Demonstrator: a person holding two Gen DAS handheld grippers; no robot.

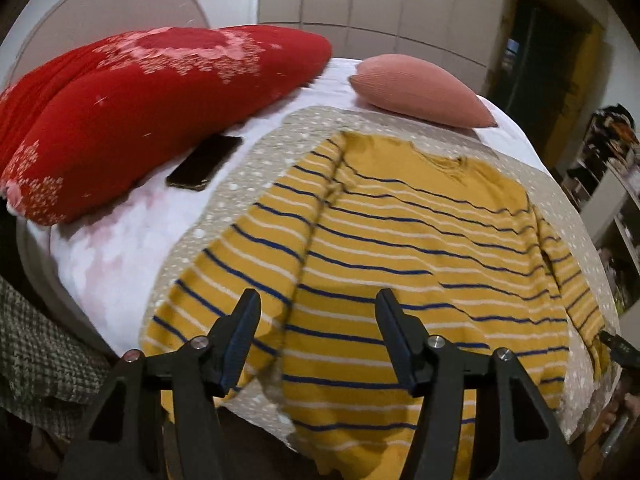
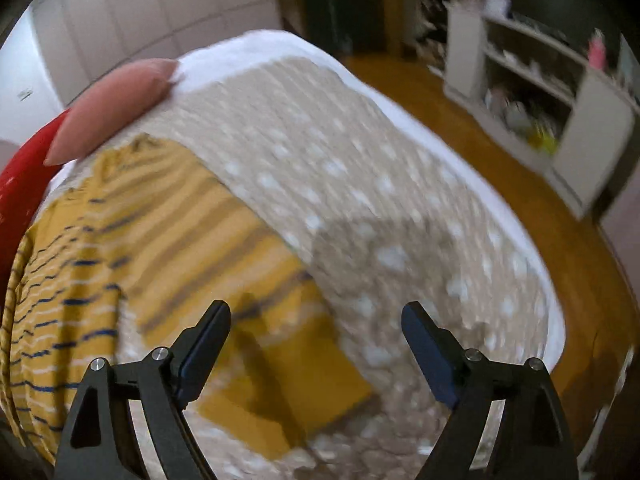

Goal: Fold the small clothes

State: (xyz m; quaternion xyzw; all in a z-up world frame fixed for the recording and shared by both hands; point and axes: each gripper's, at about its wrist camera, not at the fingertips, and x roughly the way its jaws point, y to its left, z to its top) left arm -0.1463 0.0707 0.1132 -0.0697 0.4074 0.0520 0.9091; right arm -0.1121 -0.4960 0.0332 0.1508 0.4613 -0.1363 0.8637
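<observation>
A yellow sweater [image 1: 400, 248] with blue and white stripes lies spread flat on a beige dotted blanket [image 1: 248, 184], both sleeves stretched out to the sides. My left gripper [image 1: 318, 300] is open and empty, just above the sweater near its left armpit. In the right wrist view the sweater's right sleeve [image 2: 224, 248] lies stretched over the blanket [image 2: 360, 168], blurred by motion. My right gripper [image 2: 316, 312] is open and empty above the sleeve's end. Its tip also shows in the left wrist view at the far right [image 1: 618, 346].
A big red pillow [image 1: 132, 112] and a pink cushion [image 1: 420, 88] lie at the head of the white bed [image 1: 120, 256]. A dark phone [image 1: 204, 162] lies beside the red pillow. Wooden floor [image 2: 480, 128] and white shelves [image 2: 540, 92] are to the right of the bed.
</observation>
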